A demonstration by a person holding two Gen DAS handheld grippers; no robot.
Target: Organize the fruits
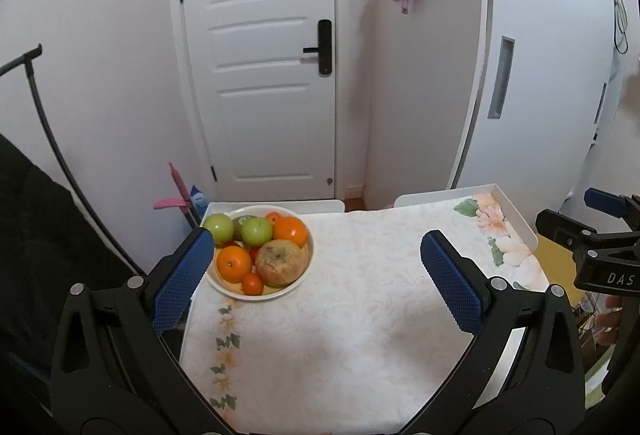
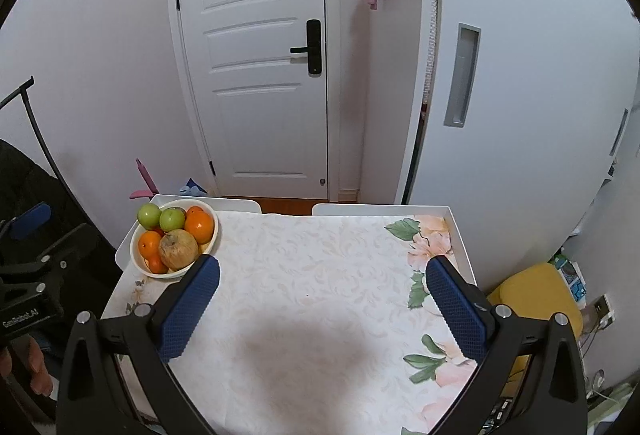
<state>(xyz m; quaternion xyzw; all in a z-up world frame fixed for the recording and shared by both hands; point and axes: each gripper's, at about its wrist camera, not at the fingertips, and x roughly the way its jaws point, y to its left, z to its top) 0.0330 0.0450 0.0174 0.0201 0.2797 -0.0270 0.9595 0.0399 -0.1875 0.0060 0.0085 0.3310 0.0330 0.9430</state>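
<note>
A white bowl (image 1: 262,291) heaped with oranges (image 1: 234,263), green apples (image 1: 256,230) and one browned fruit (image 1: 280,262) sits at the far-left corner of a floral-clothed table (image 1: 360,295) — the left gripper (image 1: 316,247) hovering above, jaws spread wide, nothing between them.

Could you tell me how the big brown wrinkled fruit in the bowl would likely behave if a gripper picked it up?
The brown fruit looks shrivelled, so probably soft and easily bruised. It is round, so it may roll once out of the bowl.
</note>
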